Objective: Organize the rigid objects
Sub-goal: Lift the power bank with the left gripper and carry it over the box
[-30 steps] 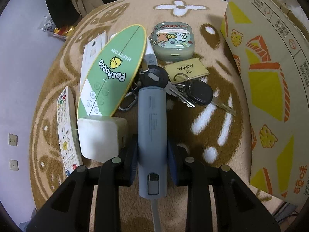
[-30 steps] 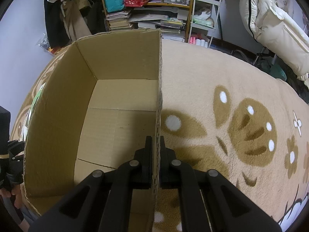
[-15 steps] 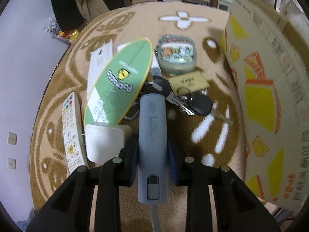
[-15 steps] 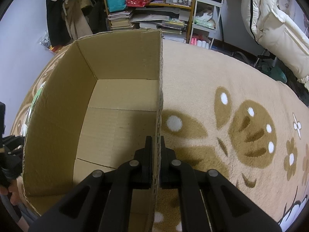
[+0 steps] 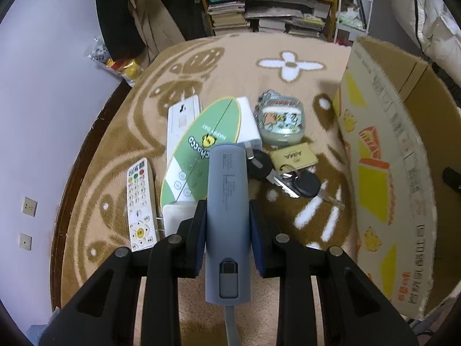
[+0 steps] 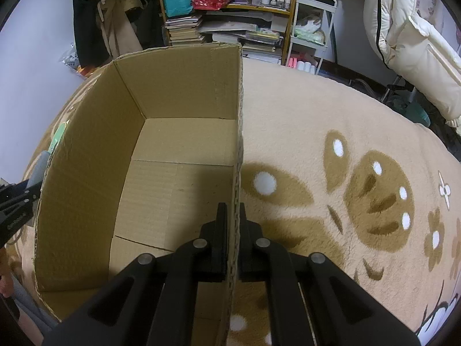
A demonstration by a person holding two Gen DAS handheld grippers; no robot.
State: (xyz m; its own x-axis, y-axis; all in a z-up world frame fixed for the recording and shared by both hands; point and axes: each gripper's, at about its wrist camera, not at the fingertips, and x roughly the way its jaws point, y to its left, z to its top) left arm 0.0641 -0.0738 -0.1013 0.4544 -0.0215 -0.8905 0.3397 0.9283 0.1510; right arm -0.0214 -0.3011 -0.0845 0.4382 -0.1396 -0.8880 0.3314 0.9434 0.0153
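My left gripper (image 5: 227, 216) is shut on a grey-blue power bank (image 5: 227, 201) and holds it lifted above the pile on the rug. Below lie a green oval fan (image 5: 201, 150), a white remote (image 5: 139, 204), a long white remote (image 5: 181, 124), a white charger (image 5: 249, 124), a cartoon earbud case (image 5: 281, 124), a gold tag (image 5: 294, 155) and keys (image 5: 299, 184). My right gripper (image 6: 232, 216) is shut on the right wall of the empty cardboard box (image 6: 173, 167). The box also shows at the right of the left wrist view (image 5: 383, 173).
The brown patterned rug (image 6: 331, 150) covers the floor. A bookshelf with stacked books (image 6: 230, 28) and hanging coats (image 6: 115, 23) stand at the back. A white duvet (image 6: 417, 43) lies at the right. The left gripper with the power bank shows beside the box (image 6: 17, 199).
My left gripper has lifted the power bank up and back from the pile, so the objects look smaller and farther. The right gripper still holds the box wall.
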